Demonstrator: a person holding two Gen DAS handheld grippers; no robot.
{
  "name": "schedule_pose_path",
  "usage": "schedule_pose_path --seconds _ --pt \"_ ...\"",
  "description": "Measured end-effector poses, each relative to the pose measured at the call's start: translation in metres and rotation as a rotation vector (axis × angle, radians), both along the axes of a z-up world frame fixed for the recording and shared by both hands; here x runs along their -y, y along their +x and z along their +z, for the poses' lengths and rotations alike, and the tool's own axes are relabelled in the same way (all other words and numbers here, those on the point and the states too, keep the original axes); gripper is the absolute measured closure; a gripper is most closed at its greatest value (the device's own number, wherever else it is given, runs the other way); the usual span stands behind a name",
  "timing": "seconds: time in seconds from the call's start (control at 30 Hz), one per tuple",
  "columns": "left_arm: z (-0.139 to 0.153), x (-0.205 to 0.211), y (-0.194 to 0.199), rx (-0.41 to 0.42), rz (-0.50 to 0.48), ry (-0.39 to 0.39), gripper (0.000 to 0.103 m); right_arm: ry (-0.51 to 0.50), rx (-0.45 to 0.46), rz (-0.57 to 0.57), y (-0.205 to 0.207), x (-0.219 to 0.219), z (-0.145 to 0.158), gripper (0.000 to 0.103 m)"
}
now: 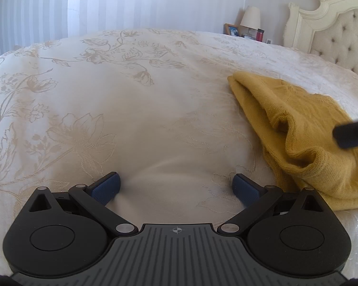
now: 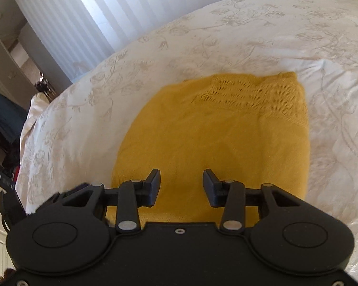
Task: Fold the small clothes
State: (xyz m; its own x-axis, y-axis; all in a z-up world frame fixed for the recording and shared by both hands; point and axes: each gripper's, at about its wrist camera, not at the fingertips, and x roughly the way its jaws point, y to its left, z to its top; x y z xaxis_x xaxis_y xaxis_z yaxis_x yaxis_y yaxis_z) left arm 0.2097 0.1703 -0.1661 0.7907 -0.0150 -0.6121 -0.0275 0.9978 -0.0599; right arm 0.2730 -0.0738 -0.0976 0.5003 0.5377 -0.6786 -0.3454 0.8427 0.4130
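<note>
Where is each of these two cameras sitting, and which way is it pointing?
Left wrist view: sits on the left tool, looking forward low across the bedspread toward the curtains; its two open blue-padded fingers show, and a dark part that may be the other tool at the right edge.
Right wrist view: sits on the right tool, tilted, looking down onto the yellow knit garment; its open black fingers show.
Shared: both see the yellow garment, the floral bedspread and the curtains.
</note>
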Motion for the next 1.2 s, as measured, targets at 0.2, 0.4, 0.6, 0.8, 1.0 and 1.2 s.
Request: schedule_pose_path --seconds 0.2,0.4,0.6,0.8,1.0,1.2 --pt "0.0 0.0 0.0 0.0 0.0 0.0 0.001 -0.011 0.014 0.087 -0.024 -0.017 -0.01 0.052" --pt "0.0 0.0 0.0 -0.001 0.001 0.003 0.001 0.034 0.115 0.074 -0.031 0.006 0.012 0.048" --pt "0.0 0.001 0.001 -0.003 0.002 0.01 0.001 -0.133 0.192 -0.048 -0.033 0.03 0.003 0.046" --pt "0.001 0.004 0.001 0.0 0.003 0.02 0.001 -0.266 0.263 -0.013 -0.054 0.021 -0.021 0.043" --pt "0.006 0.004 -0.006 -0.003 -0.011 0.008 0.001 -0.299 0.317 -0.025 -0.073 0.013 -0.028 0.042" --pt "0.026 -0.004 -0.031 -0.024 -0.056 -0.094 0.001 -0.262 0.314 -0.043 -0.073 0.02 -0.03 0.042"
